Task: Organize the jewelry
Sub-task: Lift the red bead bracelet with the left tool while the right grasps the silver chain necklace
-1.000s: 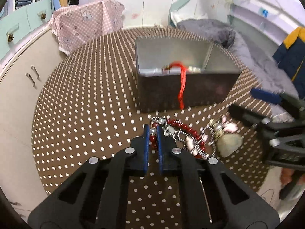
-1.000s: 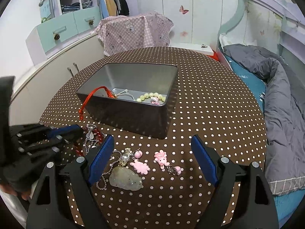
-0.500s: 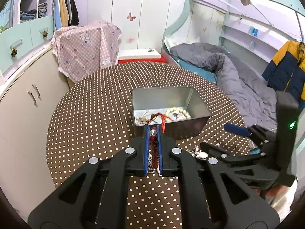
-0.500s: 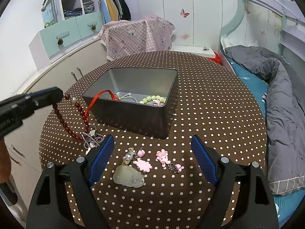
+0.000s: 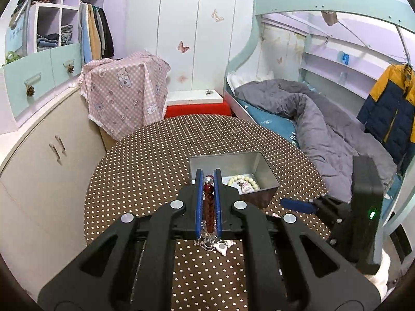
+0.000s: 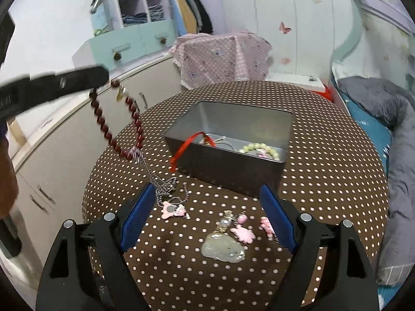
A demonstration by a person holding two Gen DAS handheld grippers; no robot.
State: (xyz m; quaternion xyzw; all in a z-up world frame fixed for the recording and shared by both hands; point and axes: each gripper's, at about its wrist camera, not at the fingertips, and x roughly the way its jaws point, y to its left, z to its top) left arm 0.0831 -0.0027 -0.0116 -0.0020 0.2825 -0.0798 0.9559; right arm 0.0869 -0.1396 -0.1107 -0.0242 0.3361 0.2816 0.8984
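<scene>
My left gripper (image 5: 208,178) is shut on a dark red bead necklace (image 5: 209,207) and holds it high above the table. In the right wrist view the necklace (image 6: 103,127) hangs from the left gripper (image 6: 103,77), with a silver chain (image 6: 158,181) and a pink charm (image 6: 172,210) trailing onto the table. The metal tin (image 6: 228,165) holds a red cord (image 6: 185,145) and pale green beads (image 6: 255,146). My right gripper (image 6: 205,220) is open and empty, low over the table near pink charms (image 6: 242,233) and a pale stone pendant (image 6: 223,248).
The round table has a brown polka-dot cloth (image 6: 324,171). Beige cabinets (image 5: 39,171) stand at the left, a bed with a grey duvet (image 5: 311,119) at the right. A pink checked cloth (image 5: 124,90) covers something behind the table.
My left gripper has risen well above the table with the red bead necklace, dragging the tangled silver chain and a pink charm along. My right gripper has stayed open.
</scene>
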